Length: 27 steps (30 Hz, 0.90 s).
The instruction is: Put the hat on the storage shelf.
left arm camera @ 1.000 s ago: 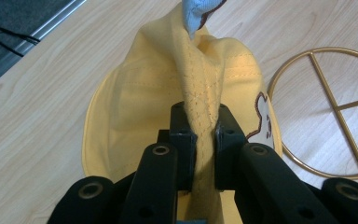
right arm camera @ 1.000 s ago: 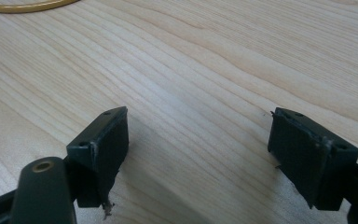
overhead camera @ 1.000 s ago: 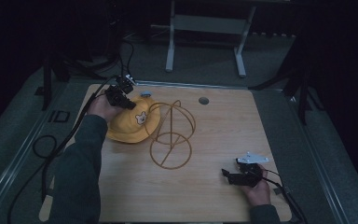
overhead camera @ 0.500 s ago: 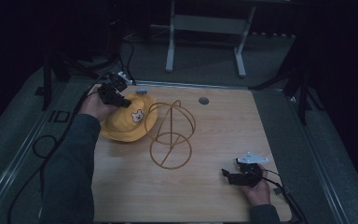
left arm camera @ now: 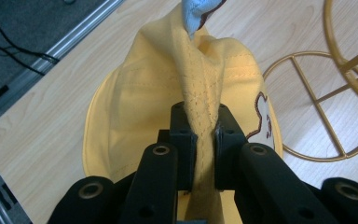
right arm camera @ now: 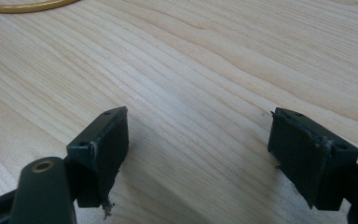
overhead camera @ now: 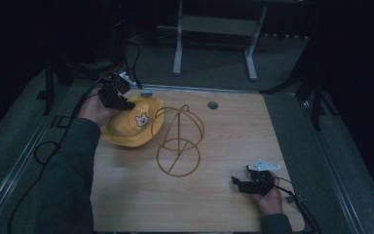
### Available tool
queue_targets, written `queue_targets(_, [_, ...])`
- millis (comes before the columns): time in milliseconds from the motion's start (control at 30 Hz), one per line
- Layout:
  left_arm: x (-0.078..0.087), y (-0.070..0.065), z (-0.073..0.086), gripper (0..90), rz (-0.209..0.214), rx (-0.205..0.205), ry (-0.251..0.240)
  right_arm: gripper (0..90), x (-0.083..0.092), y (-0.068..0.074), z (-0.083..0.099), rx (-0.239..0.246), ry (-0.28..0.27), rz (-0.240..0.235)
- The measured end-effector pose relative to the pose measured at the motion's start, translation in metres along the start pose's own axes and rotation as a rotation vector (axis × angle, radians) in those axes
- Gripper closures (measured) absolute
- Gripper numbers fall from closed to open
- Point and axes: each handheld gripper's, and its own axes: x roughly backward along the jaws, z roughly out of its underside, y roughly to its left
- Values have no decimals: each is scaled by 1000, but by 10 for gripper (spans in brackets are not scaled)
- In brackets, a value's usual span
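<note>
Here yellow hat soft, light, floppy; left gripper pinching brim fold, far left. Better hold: thick stitched brim. Right gripper spread, idle, near right.

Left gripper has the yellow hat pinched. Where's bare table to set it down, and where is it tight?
Bare wood runs along the near edge, between the gold wire stand and the right gripper. Also open: the far right past the table's round hole. Crowded: far left, where yellow hat and stand touch.
</note>
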Motion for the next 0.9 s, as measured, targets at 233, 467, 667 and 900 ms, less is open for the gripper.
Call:
queue_targets(233, [11,0,2,816,-6,3,-27,203,0,0,0,0,0,0])
queue_targets(467, [20,2,6,817,-2,11,-43,203,0,0,0,2,-1,1])
queue_targets(667, [24,3,8,816,2,8,-46,202,0,0,0,1,-1,0])
queue_targets(900, [32,2,11,816,5,5,-62,203,0,0,0,2,-1,1])
